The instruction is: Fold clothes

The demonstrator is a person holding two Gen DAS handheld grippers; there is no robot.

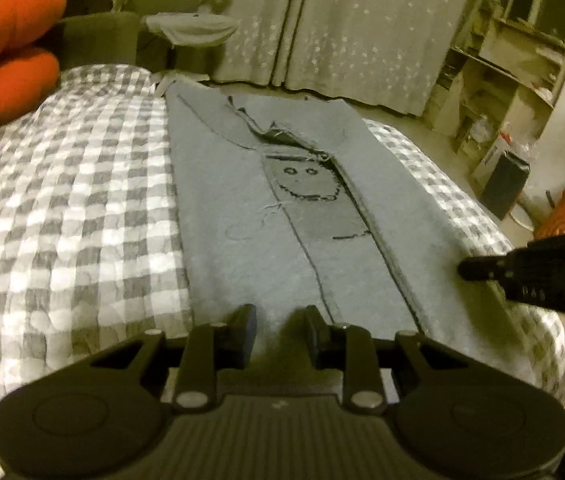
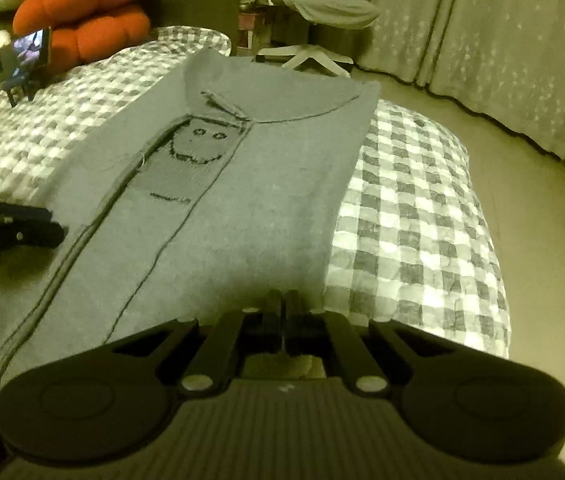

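Left wrist view: grey garment flat on checked bedcover, long axis running 6 to 12 o'clock, far hem toward the curtains. Left gripper at 6 o'clock, fingers spread, over the near edge. Right gripper at 3 o'clock.

Right wrist view: garment runs 7 to 12 o'clock, smiley stitching at far end. Right gripper at 6 o'clock, fingers pressed together; whether they pinch cloth, cannot tell. Orange cushion at 10 o'clock.

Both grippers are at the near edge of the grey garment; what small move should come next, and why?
Probably close the left gripper on the near edge of the garment. Its jaws stand open over that edge, while the right gripper looks shut there already.
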